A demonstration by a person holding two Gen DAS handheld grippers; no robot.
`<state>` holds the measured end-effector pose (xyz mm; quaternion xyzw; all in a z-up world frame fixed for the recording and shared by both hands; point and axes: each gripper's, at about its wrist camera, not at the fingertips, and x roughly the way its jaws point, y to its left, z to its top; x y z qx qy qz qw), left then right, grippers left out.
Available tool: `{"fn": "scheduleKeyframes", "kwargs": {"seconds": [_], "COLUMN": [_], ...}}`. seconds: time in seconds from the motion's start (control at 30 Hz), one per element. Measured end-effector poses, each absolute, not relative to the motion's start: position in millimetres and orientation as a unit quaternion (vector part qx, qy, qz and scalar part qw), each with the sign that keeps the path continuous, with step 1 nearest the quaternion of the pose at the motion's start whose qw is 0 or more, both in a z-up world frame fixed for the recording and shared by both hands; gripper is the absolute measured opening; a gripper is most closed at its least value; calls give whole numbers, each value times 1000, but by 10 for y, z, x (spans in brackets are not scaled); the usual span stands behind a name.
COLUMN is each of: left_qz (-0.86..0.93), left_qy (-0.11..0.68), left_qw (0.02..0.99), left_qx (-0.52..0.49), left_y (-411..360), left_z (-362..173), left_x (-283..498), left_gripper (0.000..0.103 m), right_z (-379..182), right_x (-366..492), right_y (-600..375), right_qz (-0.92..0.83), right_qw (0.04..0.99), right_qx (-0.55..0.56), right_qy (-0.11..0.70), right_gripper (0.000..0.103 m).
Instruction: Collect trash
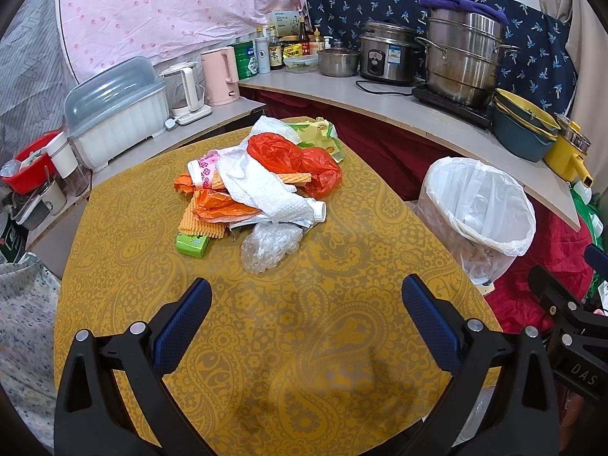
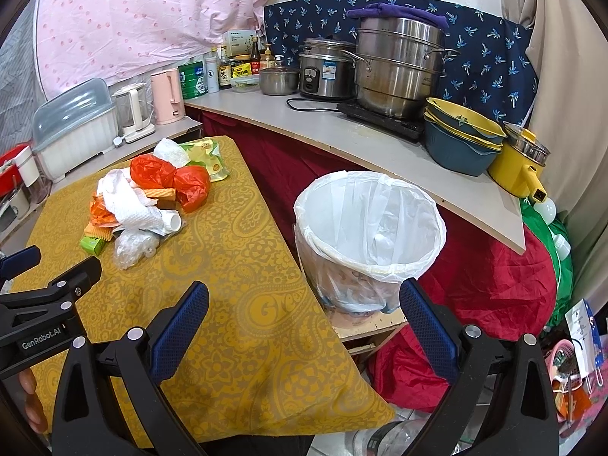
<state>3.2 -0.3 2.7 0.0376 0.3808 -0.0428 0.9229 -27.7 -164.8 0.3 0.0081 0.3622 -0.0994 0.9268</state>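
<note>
A heap of trash lies on the yellow patterned table [image 1: 266, 342]: red plastic bags [image 1: 300, 159], white paper towel [image 1: 262, 186], orange wrappers [image 1: 216, 205], a green box [image 1: 192, 243], a clear crumpled bag [image 1: 268, 245] and a white bottle neck [image 1: 317, 211]. The heap also shows in the right wrist view [image 2: 152, 197]. A bin lined with a white bag [image 1: 482, 209] [image 2: 370, 228] stands right of the table. My left gripper [image 1: 306, 300] is open and empty, short of the heap. My right gripper [image 2: 304, 302] is open and empty over the table's right edge, near the bin.
A grey counter [image 2: 342, 133] behind holds a steel steamer pot [image 2: 399, 68], a rice cooker [image 2: 326, 70], stacked bowls [image 2: 461, 140], bottles and a yellow pot [image 2: 518, 169]. Left are a pink kettle [image 1: 220, 76] and a covered dish rack [image 1: 117, 110]. Red cloth [image 2: 494, 285] lies below.
</note>
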Motion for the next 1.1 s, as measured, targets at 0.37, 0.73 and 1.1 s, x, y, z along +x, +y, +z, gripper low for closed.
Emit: {"fn": "scheduleKeyframes", "kwargs": {"seconds": [0.37,0.73,1.1], "left_qz": [-43,-48,-24], "left_qy": [381,387,396], "left_qw": [923,920,918], "left_qx": [37,32,9], "left_y": [-9,-15,312], "left_z": [28,-18,-131], "left_x": [36,91,330], "left_gripper": [96,96,96], "right_z": [-2,-17,-108], "right_x": [-260,-201,91], "right_y": [-1661,-1672,-1441], "right_qz": [-99,-104,-90], "right_qw": [927,925,926], "right_qx": [8,11,11], "right_qy": [363,366,366], "right_gripper": [96,96,96]}}
